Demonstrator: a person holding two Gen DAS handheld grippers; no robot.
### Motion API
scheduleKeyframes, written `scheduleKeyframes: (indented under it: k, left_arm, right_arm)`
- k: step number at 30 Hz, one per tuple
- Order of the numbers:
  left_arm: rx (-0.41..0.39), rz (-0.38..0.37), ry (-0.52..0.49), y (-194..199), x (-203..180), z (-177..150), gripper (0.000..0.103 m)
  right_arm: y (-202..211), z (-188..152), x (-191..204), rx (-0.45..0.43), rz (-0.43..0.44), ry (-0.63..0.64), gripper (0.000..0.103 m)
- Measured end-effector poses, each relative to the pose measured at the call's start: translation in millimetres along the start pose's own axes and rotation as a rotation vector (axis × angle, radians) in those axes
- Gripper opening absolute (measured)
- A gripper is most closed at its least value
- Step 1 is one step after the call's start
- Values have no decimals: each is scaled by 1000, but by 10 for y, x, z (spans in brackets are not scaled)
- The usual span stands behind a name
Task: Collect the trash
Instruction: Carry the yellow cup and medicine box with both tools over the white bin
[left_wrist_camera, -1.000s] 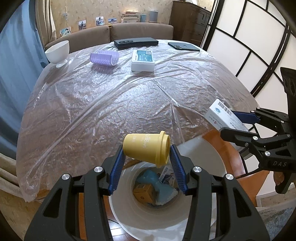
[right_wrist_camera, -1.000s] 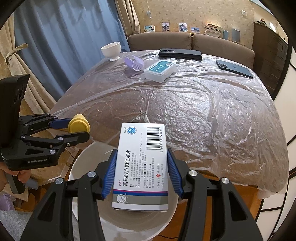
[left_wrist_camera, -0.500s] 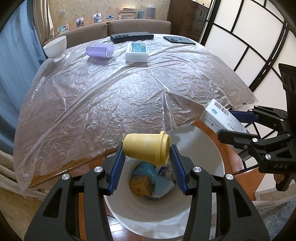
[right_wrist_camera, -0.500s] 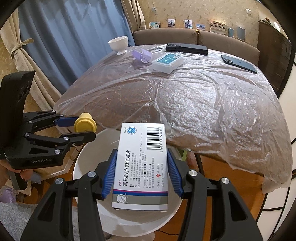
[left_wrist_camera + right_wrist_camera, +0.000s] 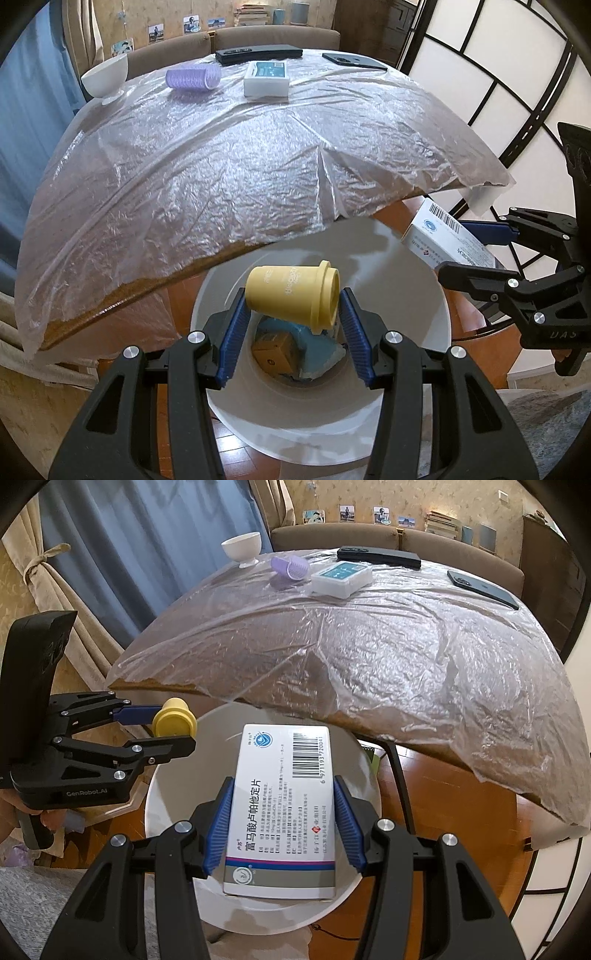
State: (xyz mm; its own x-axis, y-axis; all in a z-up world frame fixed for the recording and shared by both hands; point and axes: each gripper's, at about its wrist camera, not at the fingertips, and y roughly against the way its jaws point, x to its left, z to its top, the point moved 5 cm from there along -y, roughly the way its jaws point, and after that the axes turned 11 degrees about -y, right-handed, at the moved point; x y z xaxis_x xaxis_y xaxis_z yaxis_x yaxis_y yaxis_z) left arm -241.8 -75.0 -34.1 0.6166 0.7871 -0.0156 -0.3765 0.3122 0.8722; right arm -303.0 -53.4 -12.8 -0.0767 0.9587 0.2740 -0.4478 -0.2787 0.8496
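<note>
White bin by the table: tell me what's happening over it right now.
A person holds a gripper in each hand over the white bin. The left gripper is shut on a yellow cup lying on its side; the right gripper is shut on a white medicine box. Neither has been dropped yet. The bin already holds a brown box and blue trash.
</note>
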Motion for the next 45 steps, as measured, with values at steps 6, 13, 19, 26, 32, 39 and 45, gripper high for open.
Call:
scheduleKeyframes:
  k: [6,13,19,26,32,39,45]
  left_arm:
    - [15,2,2,-53,1,-61,51]
    - [30,2,7,-97,14,-119,51]
    - [50,3,5,-170,13,-173,51]
    - [76,9,-5,-291,5,-243,51]
    - [100,14,-9,-405,-10,-312,51]
    - [125,16,-16,-564,25,-366,51]
    - [138,17,-13,-658,39,-379,51]
  right_arm:
    - [-74,-44,8,12,-4,-1,51]
    - [-164,-88,-1,26,-12,-12,51]
    - [-253,-145,-15,45,-23,-19,51]
    - [-365,-212,-36,65,-35,-26,51]
    - [-456,-256,-62,78,-43,-29,51]
    - [-576,-287,-80,92,-52,-38,51]
    - [-674,-294,-112,103,-59,-49,51]
